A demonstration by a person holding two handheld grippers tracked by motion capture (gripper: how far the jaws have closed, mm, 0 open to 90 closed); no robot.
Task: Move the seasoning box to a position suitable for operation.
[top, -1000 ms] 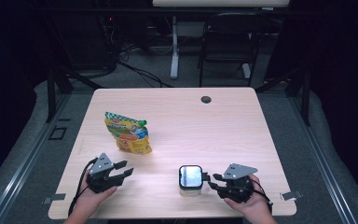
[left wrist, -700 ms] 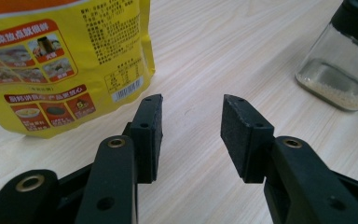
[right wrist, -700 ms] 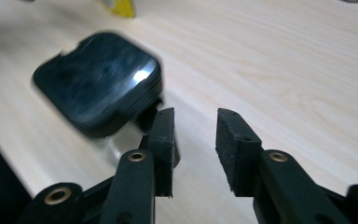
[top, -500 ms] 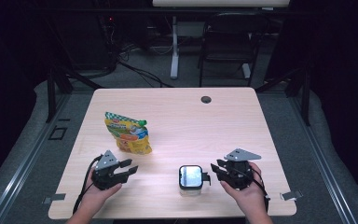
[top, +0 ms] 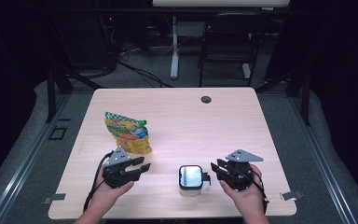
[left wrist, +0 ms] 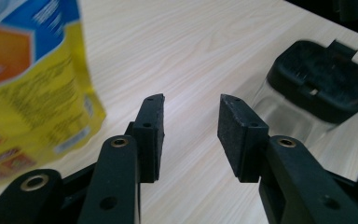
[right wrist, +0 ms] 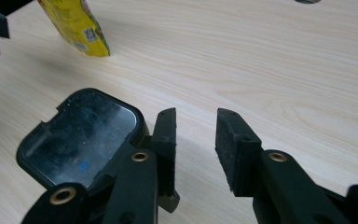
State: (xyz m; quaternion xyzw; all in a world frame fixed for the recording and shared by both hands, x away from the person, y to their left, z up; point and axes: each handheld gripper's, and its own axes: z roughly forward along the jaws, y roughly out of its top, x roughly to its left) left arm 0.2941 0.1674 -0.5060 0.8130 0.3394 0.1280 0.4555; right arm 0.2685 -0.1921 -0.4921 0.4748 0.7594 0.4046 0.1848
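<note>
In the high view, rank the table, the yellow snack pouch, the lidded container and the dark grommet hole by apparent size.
1. Table, by far the largest.
2. Yellow snack pouch.
3. Lidded container, clearly smaller than the pouch, though it sits nearer the camera.
4. Dark grommet hole, the smallest.

No word, brand or number could be read anywhere. The yellow plastic snack pouch (top: 127,134) with its blue and orange panels carried printed lines and a label, but in the left gripper view (left wrist: 32,88) they were blurred past reading. A small square code patch sat near the pouch's lower corner (right wrist: 91,34), too small to make out.
</note>
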